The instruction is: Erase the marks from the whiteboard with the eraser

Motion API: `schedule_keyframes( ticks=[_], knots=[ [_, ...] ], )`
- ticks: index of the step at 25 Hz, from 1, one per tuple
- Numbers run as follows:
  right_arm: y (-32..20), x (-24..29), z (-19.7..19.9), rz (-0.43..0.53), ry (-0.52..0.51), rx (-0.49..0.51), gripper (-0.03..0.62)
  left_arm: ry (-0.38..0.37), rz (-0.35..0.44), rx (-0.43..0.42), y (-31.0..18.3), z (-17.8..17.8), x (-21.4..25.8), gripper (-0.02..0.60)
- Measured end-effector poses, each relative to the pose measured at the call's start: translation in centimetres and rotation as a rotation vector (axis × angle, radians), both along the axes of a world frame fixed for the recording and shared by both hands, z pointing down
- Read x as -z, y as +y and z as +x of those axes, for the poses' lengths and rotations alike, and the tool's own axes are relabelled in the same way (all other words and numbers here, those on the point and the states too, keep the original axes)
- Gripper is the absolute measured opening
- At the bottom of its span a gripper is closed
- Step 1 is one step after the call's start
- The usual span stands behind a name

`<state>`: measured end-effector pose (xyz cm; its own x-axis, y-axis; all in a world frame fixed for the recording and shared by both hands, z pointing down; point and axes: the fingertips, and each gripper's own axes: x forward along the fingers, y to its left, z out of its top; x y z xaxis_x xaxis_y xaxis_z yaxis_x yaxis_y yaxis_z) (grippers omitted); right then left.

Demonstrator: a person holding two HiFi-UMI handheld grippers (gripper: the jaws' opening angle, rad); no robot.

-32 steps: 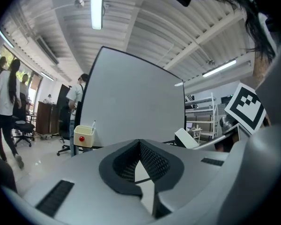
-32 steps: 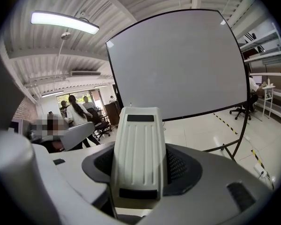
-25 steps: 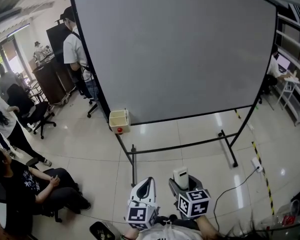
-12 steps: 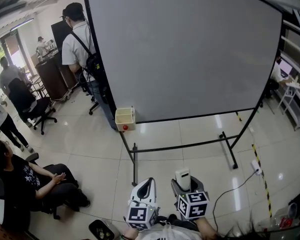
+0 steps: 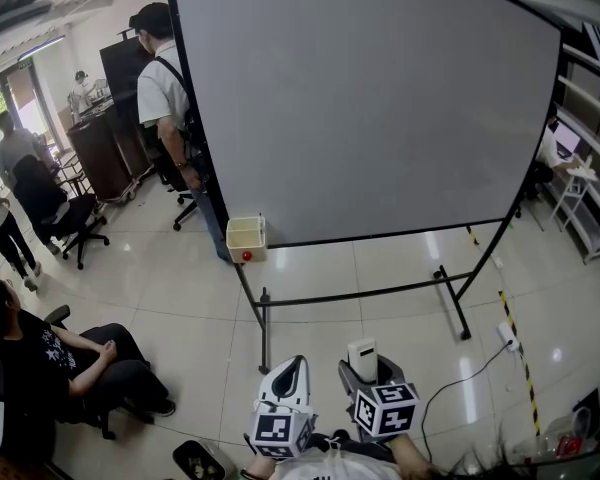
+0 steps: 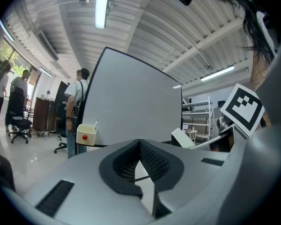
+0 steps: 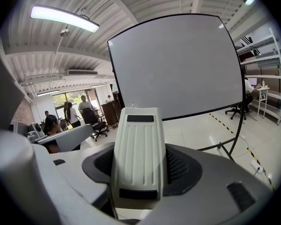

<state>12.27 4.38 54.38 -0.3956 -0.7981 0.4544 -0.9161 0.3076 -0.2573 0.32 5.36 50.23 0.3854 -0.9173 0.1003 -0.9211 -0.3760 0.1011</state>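
Observation:
The big whiteboard stands on its black frame ahead of me, and I see no marks on its pale surface. It also fills the right gripper view and shows in the left gripper view. My right gripper is low at the bottom edge, shut on the white ribbed eraser, which sticks up between its jaws. My left gripper is beside it, shut with nothing between its dark pads. Both are well short of the board.
A small cream box with a red dot hangs at the board's lower left corner. A person stands at the board's left edge; another sits at the left. A cable crosses the floor; shelves are at the right.
The standing person has stepped closer to the board's left edge and turned. The view has shifted slightly. Both grippers stay where they were, the eraser still held.

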Motion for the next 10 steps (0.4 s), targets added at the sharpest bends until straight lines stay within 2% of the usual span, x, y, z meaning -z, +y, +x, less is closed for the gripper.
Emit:
schedule_keyframes(
  ticks=[10],
  knots=[
    [0.63, -0.38, -0.12, -0.010, 0.013, 0.013, 0.278, -0.002, -0.004, 0.018, 0.55, -0.32, 0.40, -0.008]
  ],
)
